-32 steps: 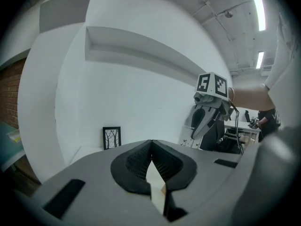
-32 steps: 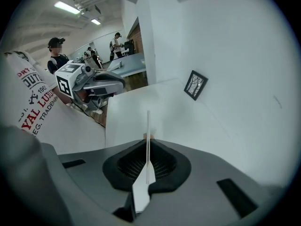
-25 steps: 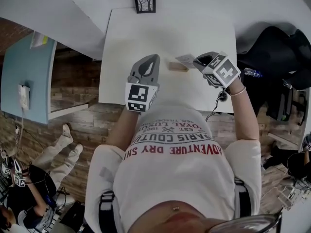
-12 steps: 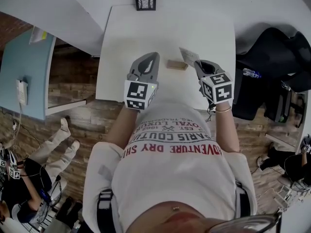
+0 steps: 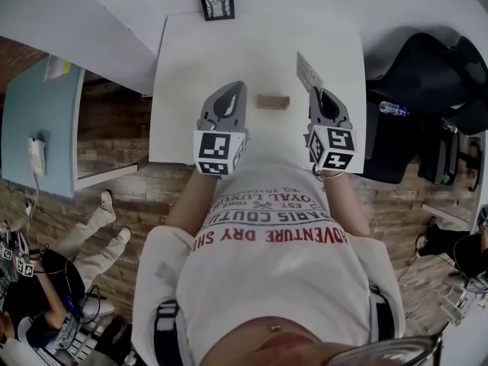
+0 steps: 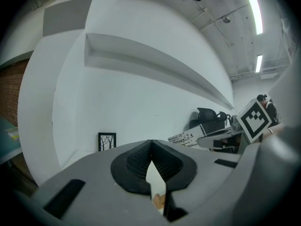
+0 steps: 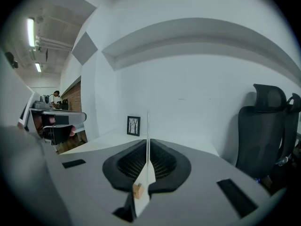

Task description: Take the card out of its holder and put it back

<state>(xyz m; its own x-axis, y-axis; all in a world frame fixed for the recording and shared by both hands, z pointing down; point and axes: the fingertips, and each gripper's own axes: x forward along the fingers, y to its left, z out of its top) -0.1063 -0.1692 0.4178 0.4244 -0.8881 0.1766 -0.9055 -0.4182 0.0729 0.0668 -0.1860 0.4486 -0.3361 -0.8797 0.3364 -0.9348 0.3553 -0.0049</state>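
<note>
On the white surface (image 5: 198, 59), a small wooden holder (image 5: 273, 102) lies between two grippers. The right gripper (image 5: 316, 91) pinches the card (image 5: 308, 72) between its fingers, clear of the holder and to its right. The left gripper (image 5: 235, 90) is just left of the holder, fingers pressed together. A framed picture (image 5: 216, 4) stands at the far edge.

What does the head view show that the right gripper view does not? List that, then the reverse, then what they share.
Only the head view: the wooden holder lying on the table with no card in it, and the person's shirt.

Only the right gripper view: the ceiling lights, and a level look across the room.

Both: the card pinched in the right gripper, broadside from the head and edge-on along the jaws; the framed picture at the table's far edge; the black chair.
</note>
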